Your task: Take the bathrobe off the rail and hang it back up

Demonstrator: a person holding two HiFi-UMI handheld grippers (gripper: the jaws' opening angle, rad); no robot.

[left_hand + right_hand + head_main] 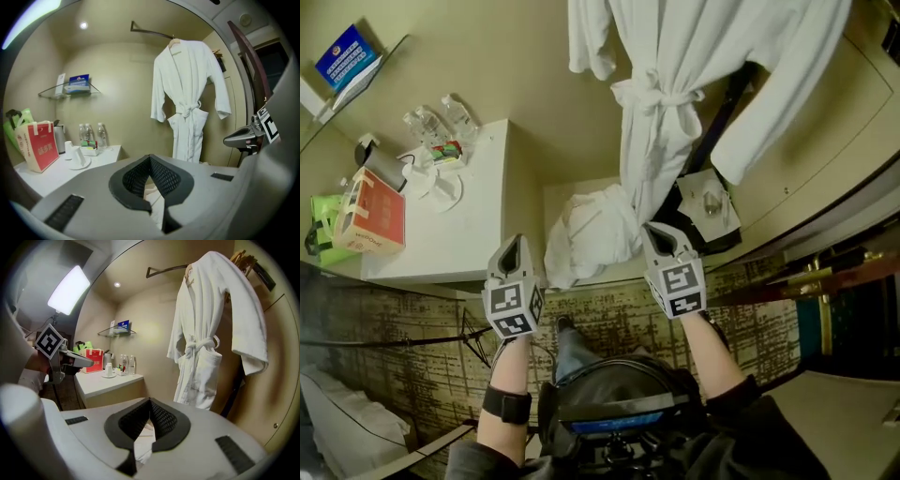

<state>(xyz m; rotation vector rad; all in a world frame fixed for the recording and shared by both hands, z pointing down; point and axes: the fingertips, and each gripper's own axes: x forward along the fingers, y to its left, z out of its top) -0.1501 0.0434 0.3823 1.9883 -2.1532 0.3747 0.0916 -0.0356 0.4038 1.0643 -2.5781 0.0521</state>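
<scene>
As bathrobe (185,93) hangs on rail (150,32), left gripper (511,246), right gripper (661,234) closed

A white worktop (473,234) lies left of the left tool (512,248), carrying a red paper bag (367,214) and water bottles (441,120). Higher up, left of that tool, a glass shelf (65,92) holds a blue box (78,83).

The white worktop (469,230) carries a red paper bag (367,214), a kettle (382,165), a cup on a saucer (441,187) and water bottles (445,117). Above it, a glass shelf (54,93) holds a blue box (77,83).
</scene>
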